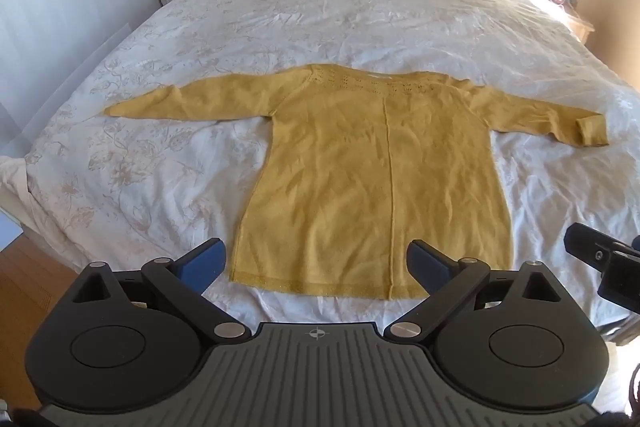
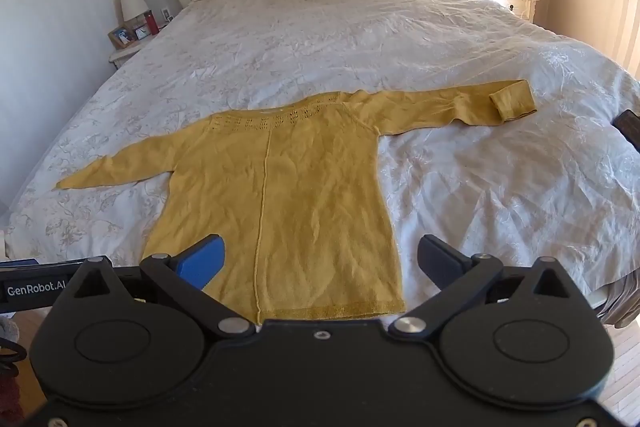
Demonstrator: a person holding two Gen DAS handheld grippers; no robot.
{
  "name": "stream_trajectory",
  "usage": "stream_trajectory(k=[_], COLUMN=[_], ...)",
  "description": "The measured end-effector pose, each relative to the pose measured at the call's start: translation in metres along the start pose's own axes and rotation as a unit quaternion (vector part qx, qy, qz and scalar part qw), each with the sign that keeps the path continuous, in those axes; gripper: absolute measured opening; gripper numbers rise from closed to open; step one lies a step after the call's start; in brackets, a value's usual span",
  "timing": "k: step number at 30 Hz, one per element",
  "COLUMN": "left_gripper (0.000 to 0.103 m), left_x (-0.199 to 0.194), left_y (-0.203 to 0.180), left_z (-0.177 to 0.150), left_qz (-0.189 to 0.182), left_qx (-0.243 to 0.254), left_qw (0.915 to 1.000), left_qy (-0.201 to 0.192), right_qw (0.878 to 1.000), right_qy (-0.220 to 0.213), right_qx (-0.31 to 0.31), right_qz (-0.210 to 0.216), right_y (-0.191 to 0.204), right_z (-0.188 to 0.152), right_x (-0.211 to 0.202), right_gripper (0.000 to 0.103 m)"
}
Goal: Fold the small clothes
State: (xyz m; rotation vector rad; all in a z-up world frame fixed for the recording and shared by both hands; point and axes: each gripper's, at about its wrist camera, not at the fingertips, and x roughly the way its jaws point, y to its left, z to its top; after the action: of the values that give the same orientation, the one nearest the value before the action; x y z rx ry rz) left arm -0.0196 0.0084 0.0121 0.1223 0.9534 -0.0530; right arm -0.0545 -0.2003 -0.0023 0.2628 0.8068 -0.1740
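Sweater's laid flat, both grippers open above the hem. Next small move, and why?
Probably bring the right gripper out to the right sleeve's turned-back cuff and pinch it, to fold that sleeve across the body. The yellow sweater lies spread on the bed, both sleeves out, no fold begun; the left gripper is open too, holding nothing.

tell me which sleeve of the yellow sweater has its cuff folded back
The right-hand sleeve of the yellow sweater: its cuff is turned back on itself. The left-hand sleeve lies flat and tapers to a plain end.
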Motion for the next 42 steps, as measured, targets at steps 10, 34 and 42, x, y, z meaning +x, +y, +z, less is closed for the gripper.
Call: stream_trajectory(k=[10, 34, 42], left_gripper=[0.099, 0.099, 0.099], left_x=[-0.001, -0.001, 0.003], left_y=[-0.002, -0.020, -0.022], left_z=[-0.008, -0.018, -0.015], left_qz=[0.005, 0.011, 0.009], left_qx=[0.007, 0.015, 0.017], left_qw=[1.0000, 0.9997, 0.9995], left_qy=[0.002, 0.019, 0.025], right_qw=[1.000, 1.000, 1.000], right_qy=[0.000, 0.014, 0.019], right_qx=[0.002, 0.000, -0.002], right_qz=[0.008, 0.013, 0.010], right_y=[-0.002, -0.011, -0.012], right_z=[0.000, -0.005, -0.003], right_x=[-0.004, -0.002, 0.000], right_gripper=[0.102, 0.102, 0.102])
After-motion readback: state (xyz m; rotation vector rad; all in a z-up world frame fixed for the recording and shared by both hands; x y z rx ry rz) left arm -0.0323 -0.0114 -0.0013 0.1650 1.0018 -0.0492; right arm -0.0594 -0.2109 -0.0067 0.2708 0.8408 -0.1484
